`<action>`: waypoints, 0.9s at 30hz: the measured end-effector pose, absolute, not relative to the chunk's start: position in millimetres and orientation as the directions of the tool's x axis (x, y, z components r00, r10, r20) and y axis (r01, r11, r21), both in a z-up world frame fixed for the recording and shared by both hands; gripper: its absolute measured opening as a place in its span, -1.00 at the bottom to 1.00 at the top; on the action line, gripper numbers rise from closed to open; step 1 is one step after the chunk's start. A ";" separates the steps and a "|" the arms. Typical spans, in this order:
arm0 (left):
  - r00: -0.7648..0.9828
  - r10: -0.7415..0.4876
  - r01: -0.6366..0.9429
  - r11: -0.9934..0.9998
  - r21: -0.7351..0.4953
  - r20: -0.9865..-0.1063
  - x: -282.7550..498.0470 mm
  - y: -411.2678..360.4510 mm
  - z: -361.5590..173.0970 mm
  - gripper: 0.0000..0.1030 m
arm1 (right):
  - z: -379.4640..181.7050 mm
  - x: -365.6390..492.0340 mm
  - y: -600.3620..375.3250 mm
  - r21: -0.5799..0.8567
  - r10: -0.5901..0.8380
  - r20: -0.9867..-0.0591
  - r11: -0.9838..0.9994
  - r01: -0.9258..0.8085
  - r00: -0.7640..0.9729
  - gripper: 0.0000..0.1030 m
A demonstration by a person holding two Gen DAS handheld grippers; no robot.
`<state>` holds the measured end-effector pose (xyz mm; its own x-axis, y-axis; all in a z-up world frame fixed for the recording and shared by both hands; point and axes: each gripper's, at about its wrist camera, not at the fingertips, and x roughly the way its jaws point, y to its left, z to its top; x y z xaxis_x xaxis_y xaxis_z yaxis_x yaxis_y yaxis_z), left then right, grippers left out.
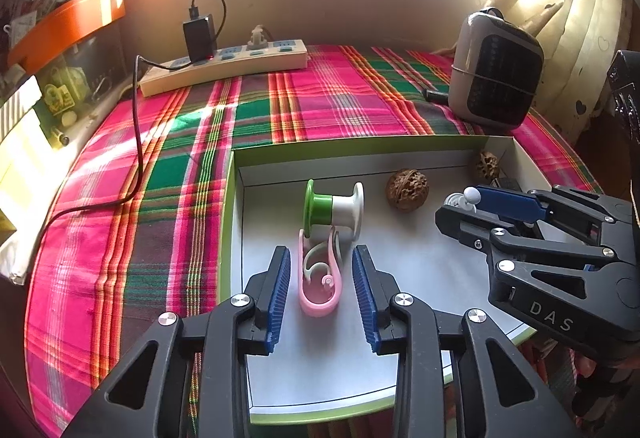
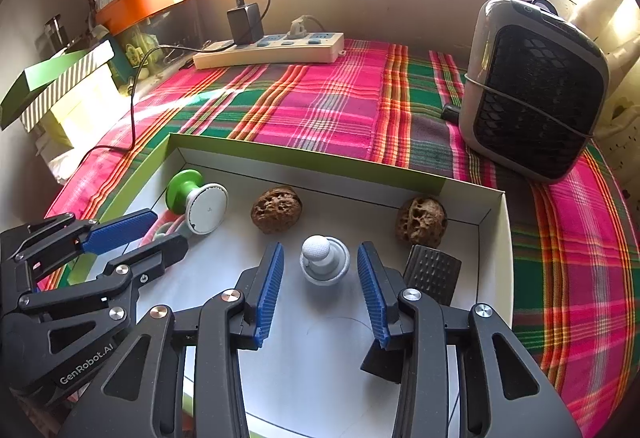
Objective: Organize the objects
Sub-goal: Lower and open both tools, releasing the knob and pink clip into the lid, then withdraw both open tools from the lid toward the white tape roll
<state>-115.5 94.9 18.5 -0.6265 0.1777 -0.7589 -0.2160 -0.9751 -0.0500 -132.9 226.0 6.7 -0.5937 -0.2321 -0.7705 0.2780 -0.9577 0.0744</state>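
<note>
A shallow white box with a green rim (image 1: 230, 206) lies on the plaid cloth. Inside it, a pink-and-white clip (image 1: 320, 278) lies between the blue pads of my left gripper (image 1: 321, 252), which is open and not touching it. A green-and-white spool (image 1: 334, 210) sits just beyond the clip. My right gripper (image 2: 319, 247) is open around a small grey-white knob (image 2: 324, 260), with gaps on both sides. Two walnuts (image 2: 276, 209) (image 2: 421, 221) rest near the box's far wall. A dark ribbed block (image 2: 432, 272) lies right of the right finger.
A beige power strip (image 1: 224, 68) with a black charger stands at the back; its cable (image 1: 138, 142) trails down the left side. A grey fan heater (image 2: 532, 86) stands at the back right. Boxes and an orange tub crowd the left edge.
</note>
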 end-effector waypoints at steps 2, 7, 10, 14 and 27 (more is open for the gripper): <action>-0.628 0.171 -0.215 -0.976 -0.042 -0.759 -113.8 94.2 19.0 -0.37 | 8.2 -130.7 225.8 0.074 -0.232 -0.768 -0.958 0.276 -0.597 -0.22; -0.639 0.160 -0.201 -0.979 -0.038 -0.753 -106.5 91.1 22.6 -0.32 | 14.5 -123.4 225.0 0.070 -0.229 -0.760 -0.959 0.274 -0.608 -0.21; -0.644 0.153 -0.192 -0.981 -0.035 -0.749 -101.0 90.0 26.1 -0.32 | 18.6 -118.1 224.6 0.069 -0.228 -0.754 -0.960 0.270 -0.616 -0.21; -0.654 0.156 -0.189 -0.981 -0.039 -0.740 -94.1 88.3 31.7 -0.31 | 24.2 -111.0 225.1 0.067 -0.221 -0.743 -0.964 0.259 -0.631 -0.14; -0.682 0.167 -0.183 -0.982 -0.055 -0.712 -60.4 79.2 46.8 -0.30 | 39.1 -75.2 238.0 0.095 -0.215 -0.712 -0.973 0.211 -0.669 -0.12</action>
<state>-60.4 79.2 46.8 -0.6824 0.1666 -0.7117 -0.1827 -0.9817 -0.0547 -75.2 238.0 39.1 -0.6686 -0.2150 -0.7119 0.2111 -0.9728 0.0955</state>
